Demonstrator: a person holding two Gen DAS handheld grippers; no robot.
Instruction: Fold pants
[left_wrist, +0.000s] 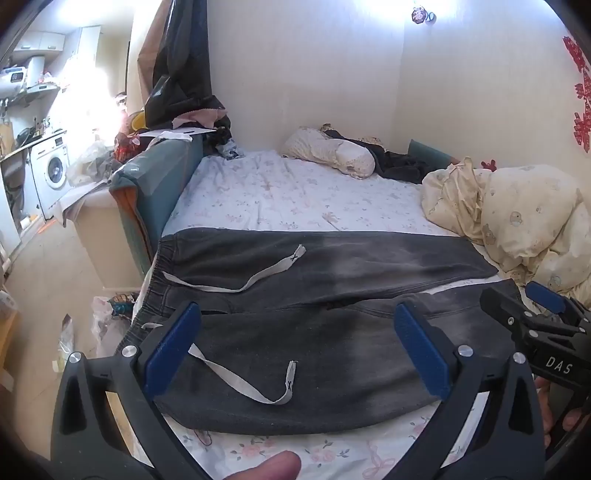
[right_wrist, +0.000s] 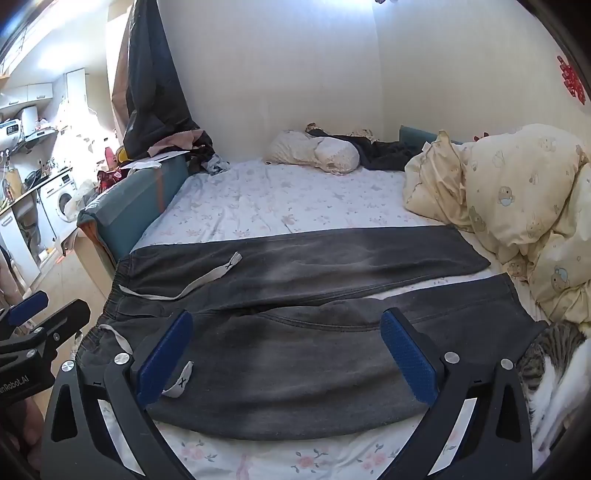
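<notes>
On the bed (left_wrist: 280, 192), dark grey pants (left_wrist: 295, 332) lie spread flat across the near part of the floral sheet, waistband by the left edge, legs reaching toward a cream duvet (left_wrist: 517, 214). Bare sheet lies beyond them. The left claw (left_wrist: 295, 343) and the right claw (right_wrist: 286, 354) both hover wide open over the near leg, gripping nothing. Only the right view shows a tabby cat (right_wrist: 554, 354) beside the cuffs.
</notes>
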